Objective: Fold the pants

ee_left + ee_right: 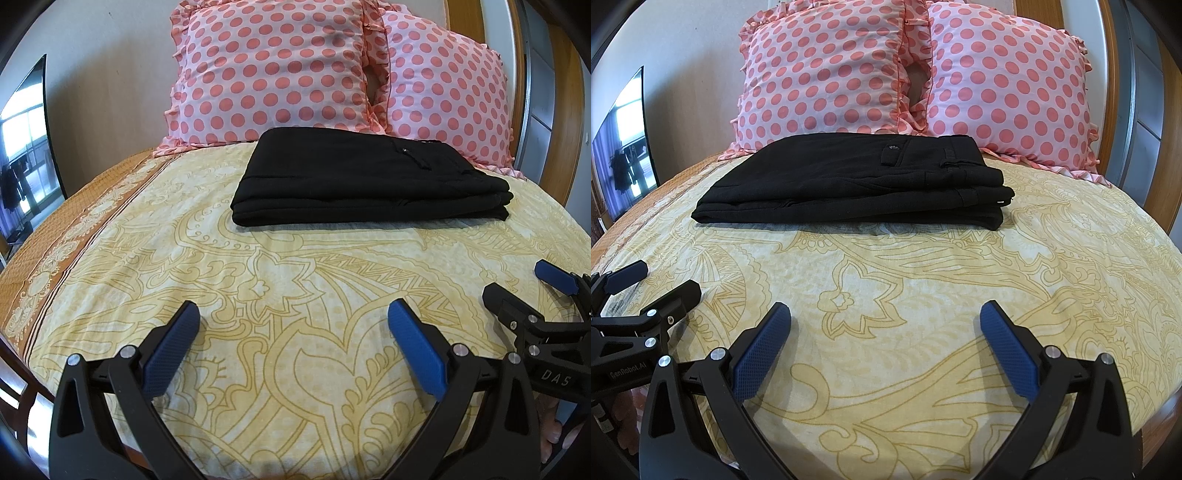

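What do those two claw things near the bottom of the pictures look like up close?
Each claw, left and right, is a black plastic frame with two angled fingers, silver bolt heads at the joints and textured blue pads. White lettering marks the bodies: one reads "DAS", the other "GenRobot.AI". No cables show.

The pants (pixel 849 181) hide the pillows' (pixel 827 74) lower edges (perhaps the sheet (pixel 886 295) too).

Two polka-dot pillows (pixel 273 70) on patterned bedsheet (pixel 295 295); perhaps a television (pixel 26 147).

Folded pants (pixel 369 177) lie on the bed (pixel 258 277), pillows (pixel 273 70) behind them.
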{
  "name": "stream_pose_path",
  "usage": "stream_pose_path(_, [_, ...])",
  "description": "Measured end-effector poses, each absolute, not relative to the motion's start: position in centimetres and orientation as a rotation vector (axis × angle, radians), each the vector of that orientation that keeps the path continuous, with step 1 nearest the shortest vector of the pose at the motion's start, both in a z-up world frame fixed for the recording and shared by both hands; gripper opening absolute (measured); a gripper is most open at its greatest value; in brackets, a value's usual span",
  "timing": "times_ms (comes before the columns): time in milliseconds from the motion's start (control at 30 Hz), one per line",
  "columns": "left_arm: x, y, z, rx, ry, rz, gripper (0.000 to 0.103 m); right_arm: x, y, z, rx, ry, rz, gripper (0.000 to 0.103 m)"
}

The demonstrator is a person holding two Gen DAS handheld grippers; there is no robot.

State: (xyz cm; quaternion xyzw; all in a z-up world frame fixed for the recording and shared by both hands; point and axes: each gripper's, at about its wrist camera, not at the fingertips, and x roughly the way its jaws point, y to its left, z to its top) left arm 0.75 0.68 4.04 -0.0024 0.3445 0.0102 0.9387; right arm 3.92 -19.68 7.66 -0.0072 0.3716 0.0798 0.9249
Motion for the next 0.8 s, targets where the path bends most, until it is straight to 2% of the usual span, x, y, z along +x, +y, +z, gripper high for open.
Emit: stream_pose_path(800, [0.92,0.74,3.99,-0.005,0.699,0.021,0.101,3.88,-19.69,7.65,-0.015,0.762,0.164,0.102])
